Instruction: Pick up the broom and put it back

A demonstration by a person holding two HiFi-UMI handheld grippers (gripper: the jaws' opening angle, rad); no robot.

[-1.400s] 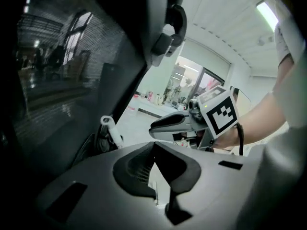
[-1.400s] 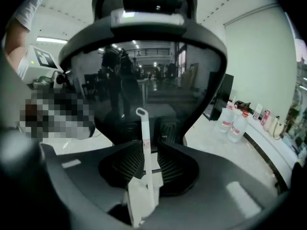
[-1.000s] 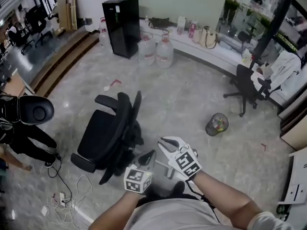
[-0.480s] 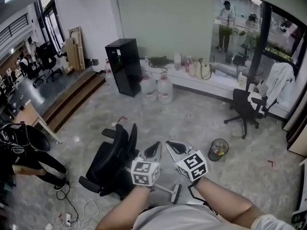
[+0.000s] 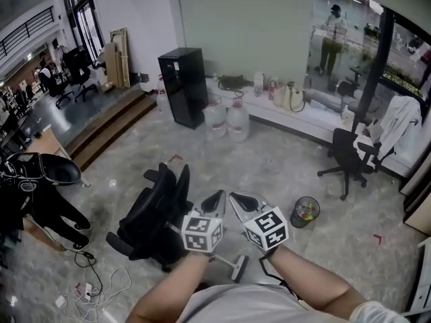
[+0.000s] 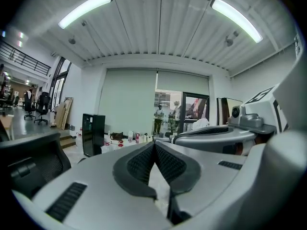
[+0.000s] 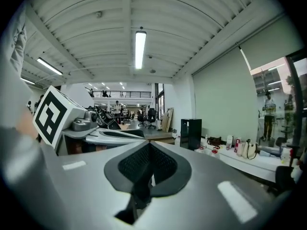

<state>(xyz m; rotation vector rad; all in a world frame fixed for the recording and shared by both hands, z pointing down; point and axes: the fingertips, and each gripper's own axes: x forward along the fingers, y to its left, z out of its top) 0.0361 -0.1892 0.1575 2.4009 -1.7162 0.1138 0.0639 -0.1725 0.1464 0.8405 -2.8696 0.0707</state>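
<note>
Both grippers are held up side by side in front of me, pointing nearly level across the room. My left gripper (image 5: 219, 198) (image 6: 154, 145) is shut, its dark pads meeting at the tips with nothing between them. My right gripper (image 5: 234, 198) (image 7: 149, 145) is shut and empty too. Each shows in the other's view: the right gripper's body (image 6: 216, 135), the left gripper's body (image 7: 105, 133). On the floor just below them lies a pale rod with a dark head (image 5: 238, 268), possibly the broom; neither gripper touches it.
A black office chair (image 5: 158, 214) stands tilted at my left front. A wire waste basket (image 5: 305, 212) is at the right, a second chair (image 5: 347, 157) beyond. A black cabinet (image 5: 182, 86) and water jugs (image 5: 227, 120) stand far back. Cables (image 5: 101, 284) and a person (image 5: 40, 200) are left.
Both grippers have risen from pointing at the floor to nearly level. The right gripper's jaws, open a second ago, have closed. My view has tilted up toward the room.
</note>
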